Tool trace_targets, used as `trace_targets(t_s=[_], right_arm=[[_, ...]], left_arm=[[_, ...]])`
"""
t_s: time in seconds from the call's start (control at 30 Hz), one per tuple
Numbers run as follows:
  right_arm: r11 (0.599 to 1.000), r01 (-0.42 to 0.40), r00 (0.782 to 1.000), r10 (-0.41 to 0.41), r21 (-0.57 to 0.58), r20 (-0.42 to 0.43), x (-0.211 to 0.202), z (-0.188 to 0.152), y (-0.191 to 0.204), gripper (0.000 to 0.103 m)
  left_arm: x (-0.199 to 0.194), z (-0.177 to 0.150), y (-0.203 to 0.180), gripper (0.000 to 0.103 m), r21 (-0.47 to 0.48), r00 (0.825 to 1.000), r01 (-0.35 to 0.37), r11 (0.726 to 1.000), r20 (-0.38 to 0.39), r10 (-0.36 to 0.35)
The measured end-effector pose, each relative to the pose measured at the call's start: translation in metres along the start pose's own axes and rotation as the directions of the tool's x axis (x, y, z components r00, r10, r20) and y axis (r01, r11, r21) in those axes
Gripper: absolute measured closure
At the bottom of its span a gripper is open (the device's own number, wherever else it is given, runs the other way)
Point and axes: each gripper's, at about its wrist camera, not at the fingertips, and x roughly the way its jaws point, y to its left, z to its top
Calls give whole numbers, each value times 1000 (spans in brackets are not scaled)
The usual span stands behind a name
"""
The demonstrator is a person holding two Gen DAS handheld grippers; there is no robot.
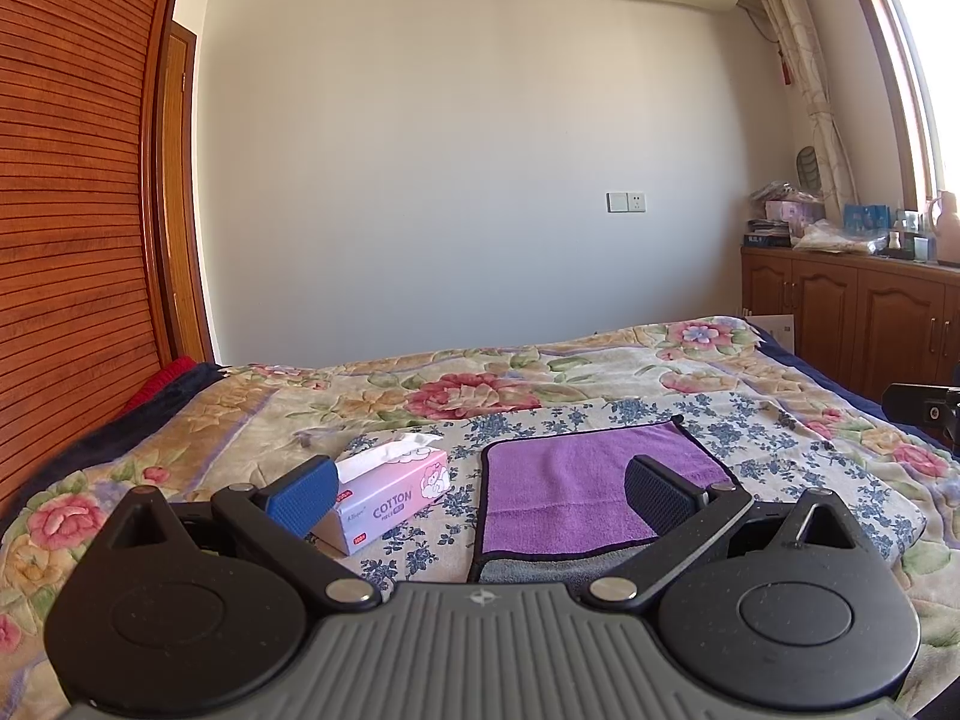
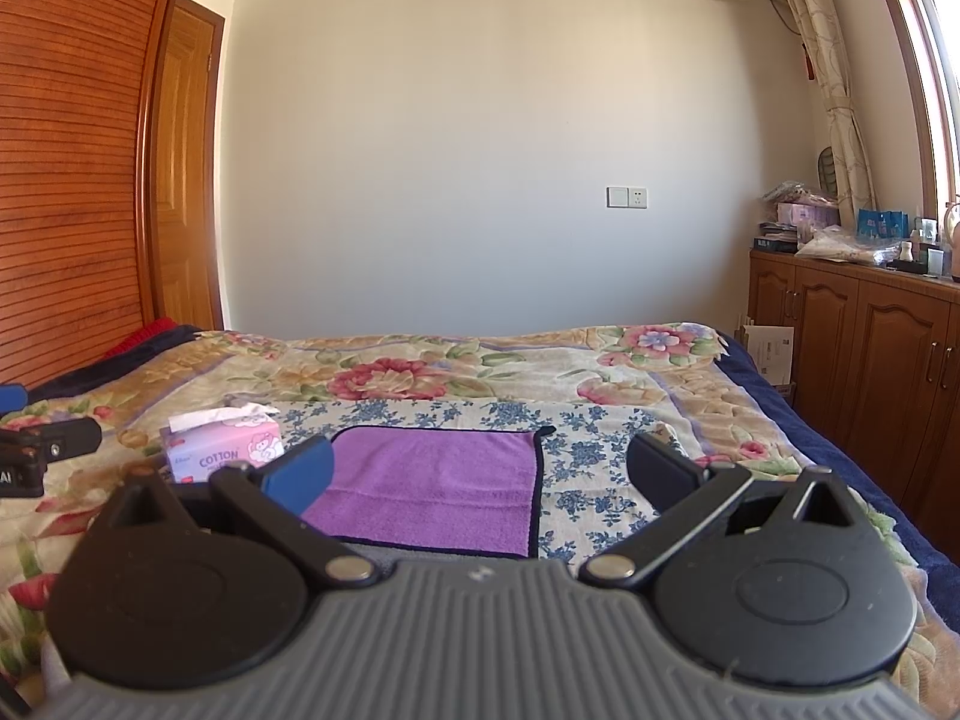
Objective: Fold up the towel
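Note:
A purple towel with a dark border lies flat on the flowered bedspread, its grey underside showing along the near edge. My left gripper hovers open above the towel's near left part, nothing between its fingers. In the right wrist view the same towel lies ahead, and my right gripper stands open above its near right part, also holding nothing. Part of the other gripper shows at the left edge of the right wrist view.
A pink tissue box marked COTTON sits just left of the towel. The bed stretches ahead to a white wall. Wooden cabinets with clutter on top stand at the right, a wooden wardrobe at the left.

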Motion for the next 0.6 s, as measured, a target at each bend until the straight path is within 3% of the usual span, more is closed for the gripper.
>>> trace_targets(t_s=[0.6], right_arm=[[1000,-1,1000,1,-3,0,-1,1,-1,0]], left_arm=[[0,0,0,0,1,1000,0,1000,-2,0]])
